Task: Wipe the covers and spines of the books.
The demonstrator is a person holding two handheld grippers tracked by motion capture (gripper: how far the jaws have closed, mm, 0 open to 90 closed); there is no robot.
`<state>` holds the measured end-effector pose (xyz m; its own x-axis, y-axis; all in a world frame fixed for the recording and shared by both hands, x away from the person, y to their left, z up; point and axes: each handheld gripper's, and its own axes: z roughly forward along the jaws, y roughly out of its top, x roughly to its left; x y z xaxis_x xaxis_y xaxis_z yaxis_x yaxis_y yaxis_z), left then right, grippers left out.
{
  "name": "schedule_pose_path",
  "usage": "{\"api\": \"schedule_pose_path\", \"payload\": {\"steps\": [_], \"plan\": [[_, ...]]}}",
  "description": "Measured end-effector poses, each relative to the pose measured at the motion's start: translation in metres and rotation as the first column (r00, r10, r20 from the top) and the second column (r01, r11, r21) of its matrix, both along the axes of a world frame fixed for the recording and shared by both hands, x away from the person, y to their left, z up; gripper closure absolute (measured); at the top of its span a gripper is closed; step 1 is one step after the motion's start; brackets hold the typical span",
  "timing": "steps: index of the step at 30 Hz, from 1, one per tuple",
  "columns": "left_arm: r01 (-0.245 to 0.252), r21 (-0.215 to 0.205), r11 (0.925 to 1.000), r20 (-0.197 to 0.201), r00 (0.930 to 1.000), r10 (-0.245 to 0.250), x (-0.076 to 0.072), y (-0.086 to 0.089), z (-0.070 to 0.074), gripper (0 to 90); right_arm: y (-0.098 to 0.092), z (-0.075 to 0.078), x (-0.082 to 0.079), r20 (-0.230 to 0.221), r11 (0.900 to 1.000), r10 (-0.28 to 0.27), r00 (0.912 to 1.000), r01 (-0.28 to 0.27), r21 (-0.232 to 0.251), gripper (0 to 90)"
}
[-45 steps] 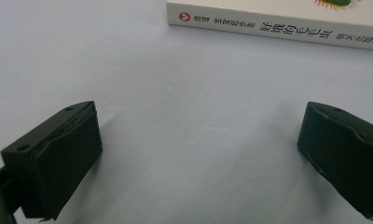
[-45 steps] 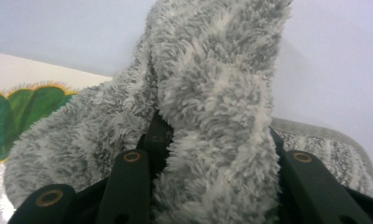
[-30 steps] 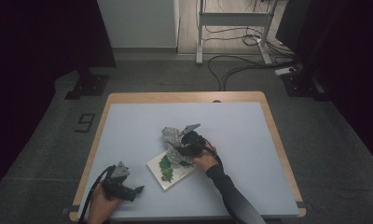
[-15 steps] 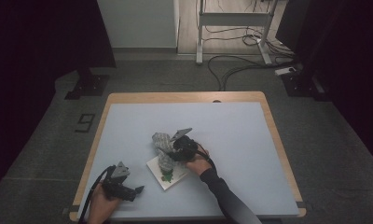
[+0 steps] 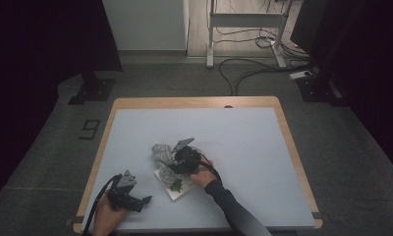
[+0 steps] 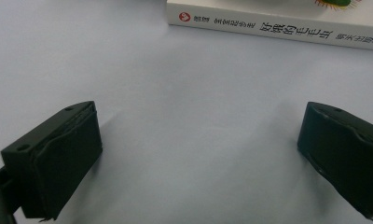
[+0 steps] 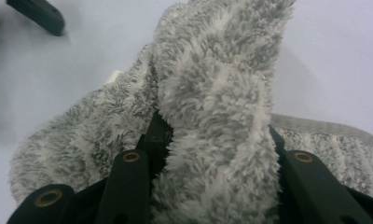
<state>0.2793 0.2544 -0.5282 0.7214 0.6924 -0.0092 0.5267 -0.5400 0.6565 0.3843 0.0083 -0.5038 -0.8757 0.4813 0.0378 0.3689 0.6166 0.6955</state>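
While the right gripper [image 5: 171, 158] pinches a fold of the fluffy grey cloth [image 7: 212, 93], it looks light and floppy, best held by a bunched edge.

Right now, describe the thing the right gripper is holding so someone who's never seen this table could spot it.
Look at the pale blue table, near its front middle, where a white book with a green picture lies flat. Just behind the book, clamped in the right gripper, is a grey cloth. It is the one soft, fluffy, crumpled thing there.
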Motion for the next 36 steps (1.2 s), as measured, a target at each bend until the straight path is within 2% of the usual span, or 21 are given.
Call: {"api": "schedule_pose_path", "payload": {"steps": [17,29,36], "plan": [[0.0,-0.001,1.0,0.0,1.0,0.0,0.0,0.0,0.0,0.0,0.026,0.001,-0.012,0.008,0.998,0.069,0.9976,-0.069,0.005,58.2],[0.0,-0.001,1.0,0.0,1.0,0.0,0.0,0.0,0.0,0.0,0.026,0.005,-0.013,0.009,0.997,0.071,0.9974,-0.071,0.002,58.1],[0.0,-0.002,1.0,0.0,1.0,0.0,0.0,0.0,0.0,0.0,0.023,0.019,-0.013,0.029,0.997,0.073,0.9969,-0.073,0.006,58.1]]}}
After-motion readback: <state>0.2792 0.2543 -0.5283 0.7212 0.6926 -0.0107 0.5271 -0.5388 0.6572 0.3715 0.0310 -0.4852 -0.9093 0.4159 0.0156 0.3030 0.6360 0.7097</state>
